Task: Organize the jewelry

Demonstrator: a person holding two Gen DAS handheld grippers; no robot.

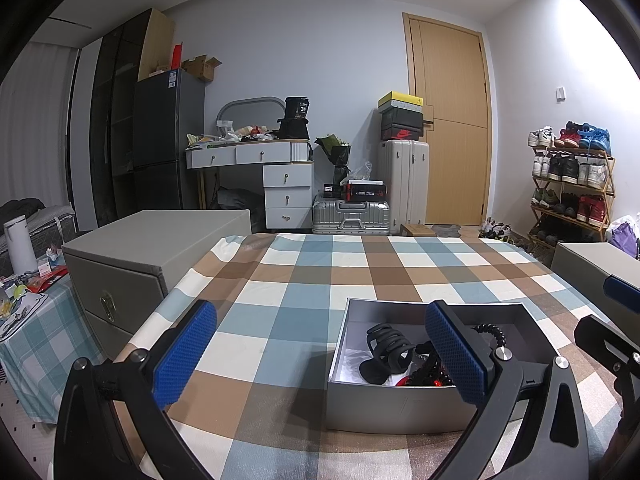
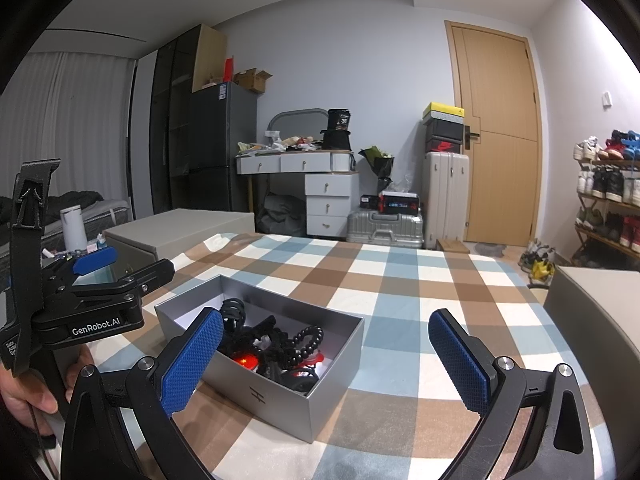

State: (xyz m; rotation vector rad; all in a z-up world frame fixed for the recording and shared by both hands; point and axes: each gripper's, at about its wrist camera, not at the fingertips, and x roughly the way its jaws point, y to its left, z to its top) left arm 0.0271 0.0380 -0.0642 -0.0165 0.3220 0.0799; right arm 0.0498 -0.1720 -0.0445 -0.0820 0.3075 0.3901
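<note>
An open silver box [image 1: 400,408] [image 2: 280,396] sits on the checked tablecloth [image 1: 304,276]. It holds a black claw hair clip [image 1: 386,350], a black bead bracelet [image 2: 308,340], black cords and a small red piece [image 2: 242,360]. My left gripper [image 1: 320,354] is open and empty, low over the cloth, its right finger in front of the box. It also shows in the right wrist view [image 2: 96,276], left of the box. My right gripper [image 2: 326,364] is open and empty, just in front of the box, its left finger over the near left corner.
A grey drawer box [image 1: 132,264] stands at the table's left edge, another grey box [image 2: 600,320] at the right. A side table with a white bottle [image 1: 20,246] and clutter is far left. Dresser, suitcases, door and shoe rack [image 1: 572,184] stand behind.
</note>
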